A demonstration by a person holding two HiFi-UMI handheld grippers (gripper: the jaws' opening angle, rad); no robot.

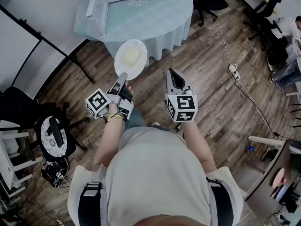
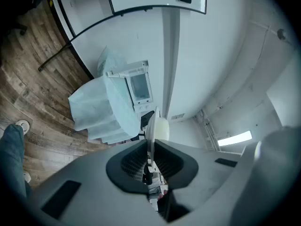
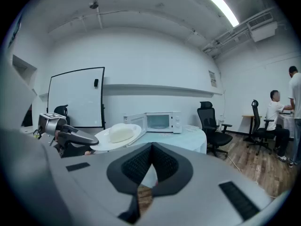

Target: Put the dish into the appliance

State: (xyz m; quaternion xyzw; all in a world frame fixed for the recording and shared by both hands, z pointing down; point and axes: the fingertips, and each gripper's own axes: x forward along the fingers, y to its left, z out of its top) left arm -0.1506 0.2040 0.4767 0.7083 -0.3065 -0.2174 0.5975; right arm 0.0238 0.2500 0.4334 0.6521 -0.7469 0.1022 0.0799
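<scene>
The carry is under way: the left gripper [image 1: 123, 76] pinches the rim of the plate [image 1: 140, 68], holding it in the air short of the open microwave [image 3: 162, 122] on the round table [image 1: 162, 22]. The right gripper [image 1: 175, 77] is pressed together on nothing. Next, I judge, the plate must go forward and slide flat through the doorway.

No word, brand or number can be read anywhere. The left marker cube [image 1: 98, 102] and the right marker cube [image 1: 182, 108] carry only black-and-white square patterns, not letters. A small wall notice [image 3: 212, 78] in the right gripper view is too small to make out, and the control panel [image 3: 176, 122] of the microwave [image 3: 157, 122] shows no legible marking.
</scene>
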